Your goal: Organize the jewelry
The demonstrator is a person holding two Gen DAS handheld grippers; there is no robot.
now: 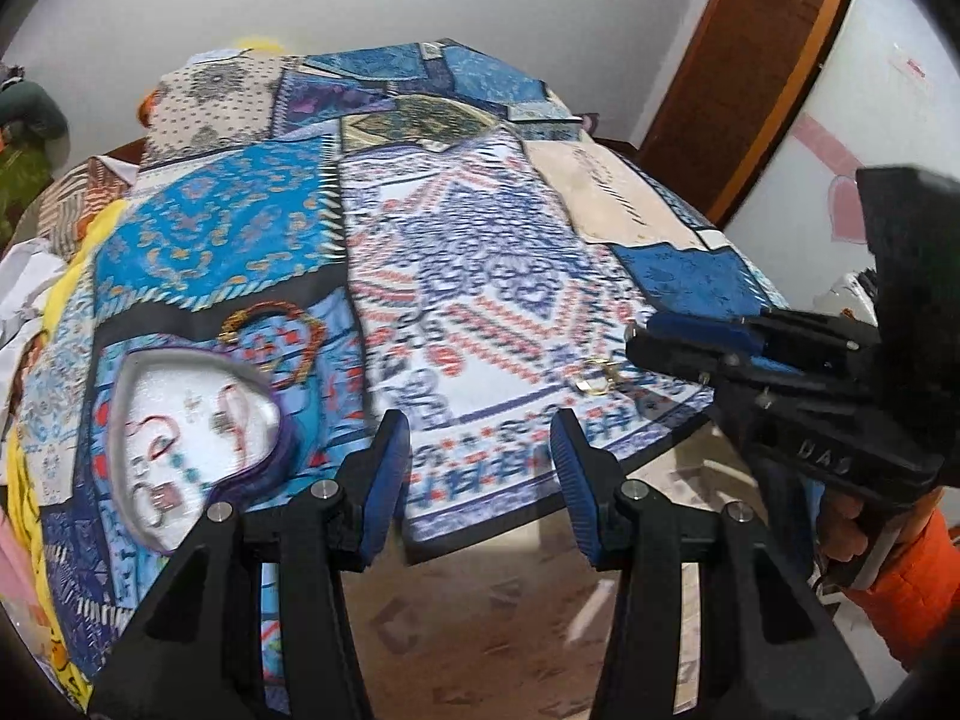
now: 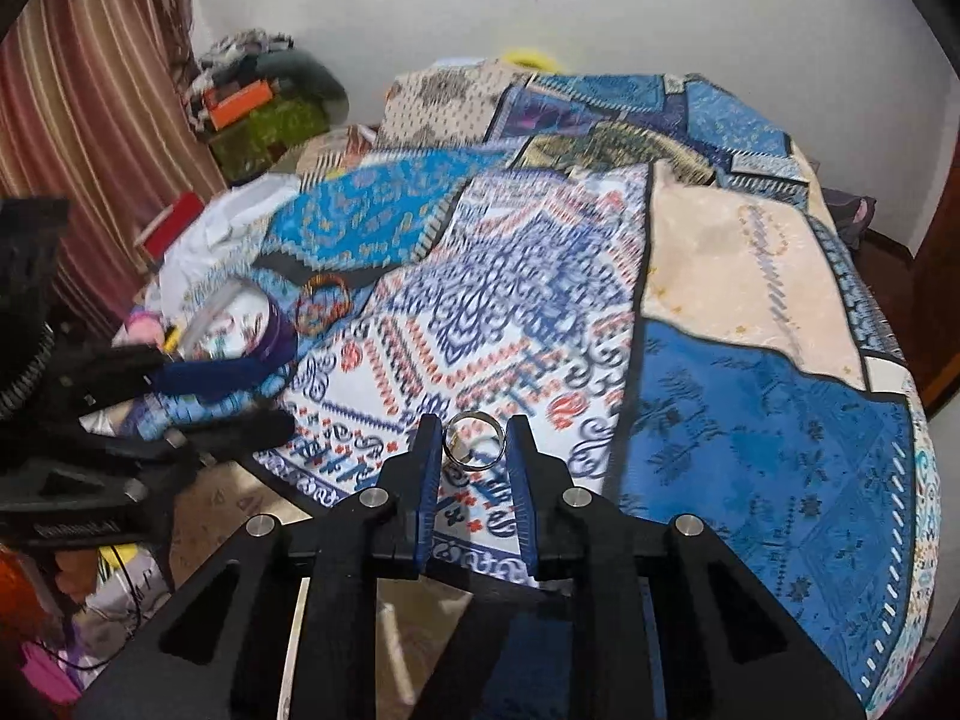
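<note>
Patchwork bedspread (image 2: 750, 420); ring (image 2: 474, 439) between right claw (image 2: 473, 450)

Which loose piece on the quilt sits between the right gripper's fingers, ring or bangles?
The metal ring, near the quilt's front edge. It lies between the right gripper's fingers; the beaded bangles lie far off beside the heart-shaped box.

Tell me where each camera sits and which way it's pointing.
Left wrist: on the left tongs, angled down over the bed's near edge; shows the heart-shaped tray, right tongs, an orange sleeve.
Right wrist: on the right tongs, angled down at a ring between the pads; left tongs at left.
Shared: patchwork bedspread, tray, ring.
</note>
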